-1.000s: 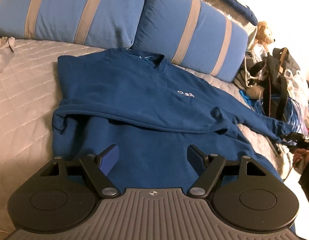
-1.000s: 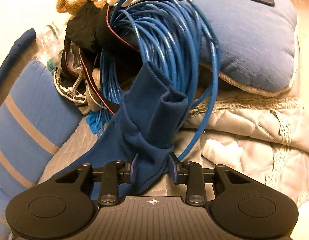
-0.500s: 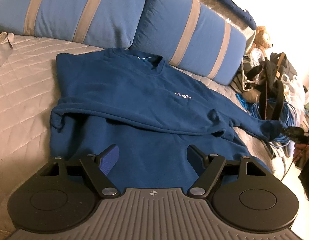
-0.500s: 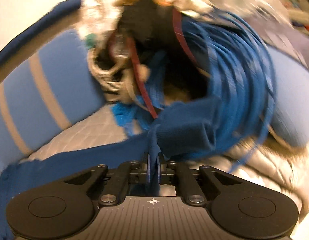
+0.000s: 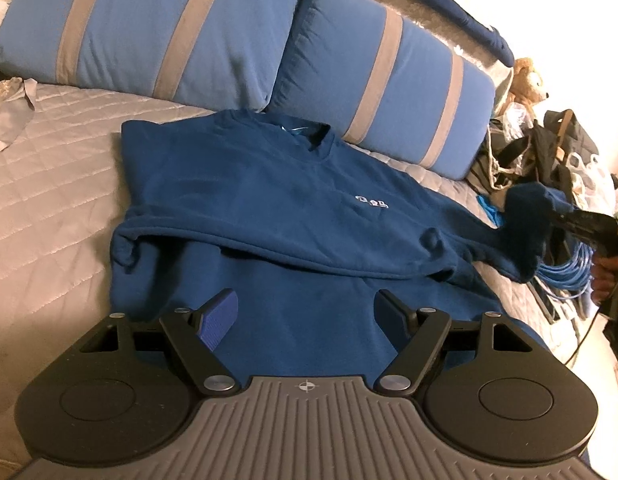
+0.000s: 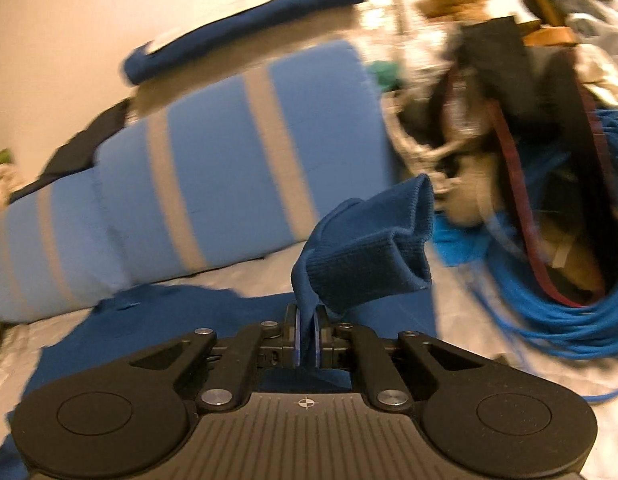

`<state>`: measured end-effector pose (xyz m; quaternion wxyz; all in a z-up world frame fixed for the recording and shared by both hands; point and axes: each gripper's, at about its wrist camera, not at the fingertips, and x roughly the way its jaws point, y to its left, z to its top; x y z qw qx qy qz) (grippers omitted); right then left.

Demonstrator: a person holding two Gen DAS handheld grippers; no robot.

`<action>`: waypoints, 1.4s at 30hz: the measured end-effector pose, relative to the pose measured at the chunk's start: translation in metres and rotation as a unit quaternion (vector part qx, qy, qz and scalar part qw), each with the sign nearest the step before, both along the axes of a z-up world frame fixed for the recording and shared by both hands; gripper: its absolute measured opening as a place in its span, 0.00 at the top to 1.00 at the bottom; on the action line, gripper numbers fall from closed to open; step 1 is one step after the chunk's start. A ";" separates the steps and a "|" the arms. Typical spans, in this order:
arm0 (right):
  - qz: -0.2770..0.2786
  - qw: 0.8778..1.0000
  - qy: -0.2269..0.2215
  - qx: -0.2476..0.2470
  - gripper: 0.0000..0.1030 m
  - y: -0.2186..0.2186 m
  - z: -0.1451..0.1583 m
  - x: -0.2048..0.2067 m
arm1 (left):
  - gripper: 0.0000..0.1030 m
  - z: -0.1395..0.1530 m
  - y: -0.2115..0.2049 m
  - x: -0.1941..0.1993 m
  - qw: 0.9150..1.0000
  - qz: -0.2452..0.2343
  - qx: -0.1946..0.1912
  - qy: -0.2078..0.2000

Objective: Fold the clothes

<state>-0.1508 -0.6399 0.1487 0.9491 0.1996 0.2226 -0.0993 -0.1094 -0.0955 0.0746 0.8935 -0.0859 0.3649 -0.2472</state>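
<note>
Navy sweatshirt (image 5: 269, 216) lying face-up, collar pointing toward striped pillows (image 5: 381, 92), one sleeve lying folded across chest, small white logo showing; other sleeve's ribbed cuff (image 6: 373, 256) hanging lifted, away from pillows.

Bare quilt (image 5: 49, 184) left of sweatshirt (image 5: 269, 208), pillows (image 5: 381, 80) behind, cable coil (image 6: 557, 300) crowding right

The sweatshirt (image 5: 269, 208) lies flat on the bed (image 5: 57, 184), its collar toward two pillows (image 5: 269, 40) that stand side by side behind it. One sleeve lies folded across its front. The other sleeve (image 6: 365, 256) is lifted off the bed at the right, its cuff clamped in the right gripper (image 6: 307, 340). Beyond that, a coil of cable (image 6: 549, 312), bags (image 5: 557, 152) and a teddy bear (image 5: 527, 80) crowd the bed's right edge. The left gripper (image 5: 307, 316) hangs spread over the sweatshirt's lower part.
</note>
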 end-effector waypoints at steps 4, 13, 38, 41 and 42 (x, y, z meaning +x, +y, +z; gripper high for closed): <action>0.046 0.999 0.009 0.006 0.92 0.028 0.000 0.025 | 0.27 0.000 -0.002 0.000 1.000 -0.001 0.009 0.000; 0.124 0.992 0.034 -0.005 0.92 0.087 -0.010 0.076 | 0.27 0.000 -0.004 -0.001 1.000 0.004 0.021 -0.004; 0.277 0.943 0.073 -0.171 0.67 0.230 -0.001 0.094 | 0.27 -0.002 -0.017 0.006 0.996 -0.006 0.077 0.039; 0.289 0.934 0.077 -0.194 0.22 0.241 -0.002 0.082 | 0.27 0.008 -0.017 -0.002 0.996 -0.022 0.086 0.029; 0.291 0.933 0.077 -0.196 0.15 0.241 -0.003 0.078 | 0.27 0.013 -0.016 -0.003 0.995 -0.029 0.089 0.032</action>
